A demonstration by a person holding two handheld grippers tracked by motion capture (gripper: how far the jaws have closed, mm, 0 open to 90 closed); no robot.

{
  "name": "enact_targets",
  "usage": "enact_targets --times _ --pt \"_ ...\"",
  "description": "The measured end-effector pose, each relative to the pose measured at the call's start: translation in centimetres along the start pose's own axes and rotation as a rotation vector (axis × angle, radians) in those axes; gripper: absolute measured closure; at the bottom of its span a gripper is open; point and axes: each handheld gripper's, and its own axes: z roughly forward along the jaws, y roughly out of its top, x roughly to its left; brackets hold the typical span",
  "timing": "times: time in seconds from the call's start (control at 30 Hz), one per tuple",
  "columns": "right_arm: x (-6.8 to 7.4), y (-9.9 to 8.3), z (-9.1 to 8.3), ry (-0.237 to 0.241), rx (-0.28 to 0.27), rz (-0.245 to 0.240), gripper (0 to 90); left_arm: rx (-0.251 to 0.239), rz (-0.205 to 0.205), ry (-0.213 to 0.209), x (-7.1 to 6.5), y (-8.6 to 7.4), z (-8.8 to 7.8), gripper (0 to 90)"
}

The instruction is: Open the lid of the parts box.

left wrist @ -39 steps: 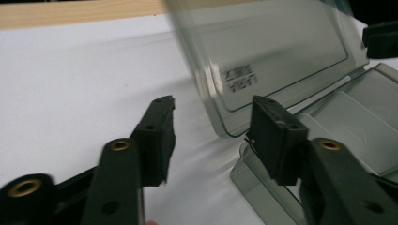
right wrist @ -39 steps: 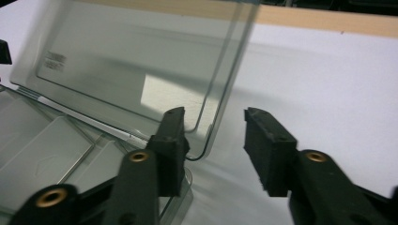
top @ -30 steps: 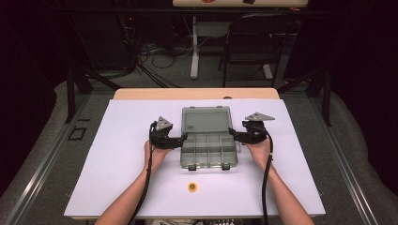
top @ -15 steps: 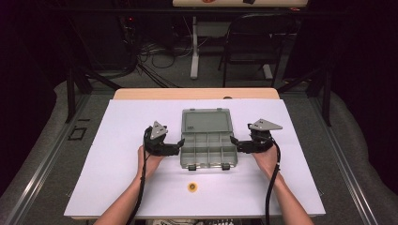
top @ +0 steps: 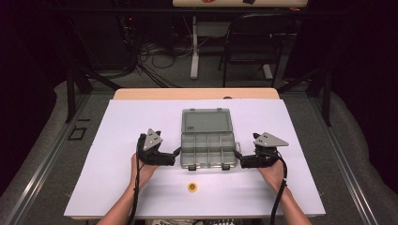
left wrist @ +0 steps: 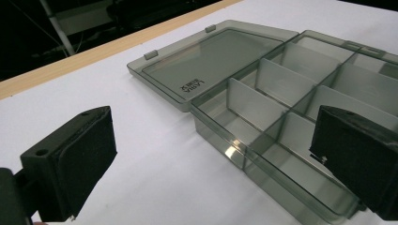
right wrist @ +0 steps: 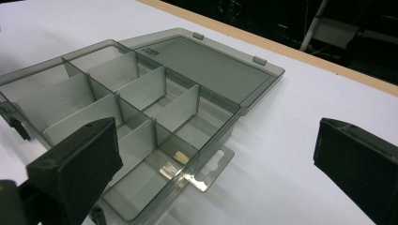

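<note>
Jaws just opened wide, flanking organizer box (top: 208,149), lid lettering unreadable.

Organizer box (top: 208,149): translucent smoky-grey plastic, smooth and glossy, with glints on its rims. Tabletop (top: 117,136): matt white sheet over a pale wood edge. Hand-held gripper pads (left wrist: 87,161): matt black, slightly rough.
</note>
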Motion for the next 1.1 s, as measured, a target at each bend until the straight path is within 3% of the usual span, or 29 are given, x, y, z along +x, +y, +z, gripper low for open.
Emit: enact_targets --times 0.2,0.3,0.47,0.63,0.7,0.97,1.1 --pt "0.3 -0.7 -1.1 -0.013 -0.027 0.002 0.0 0.015 0.028 0.018 -0.8 -0.8 -1.1 0.3" --pt "0.4 -0.8 -1.5 -0.019 -0.040 -0.004 0.0 0.010 0.019 0.017 -0.9 -1.0 -1.5 0.3" --pt "0.6 -1.4 -2.3 -0.016 -0.058 0.009 0.0 0.017 0.018 0.009 -1.5 -1.4 -1.7 0.3" --pt "0.8 -1.8 -2.8 -0.017 -0.063 -0.003 0.0 0.023 0.051 0.005 -2.2 -1.4 -2.0 0.2" --pt "0.8 -1.9 -2.9 -0.017 -0.073 0.004 0.0 0.023 0.042 -0.006 -2.4 -1.5 -2.2 0.2" --pt "1.0 -2.4 -3.4 -0.005 -0.066 0.002 0.0 0.040 0.076 -0.007 -3.2 -2.1 -2.6 0.2" --pt "1.3 -2.2 -3.9 -0.008 -0.098 0.010 0.0 0.052 0.082 -0.022 -3.4 -2.2 -2.7 0.2"
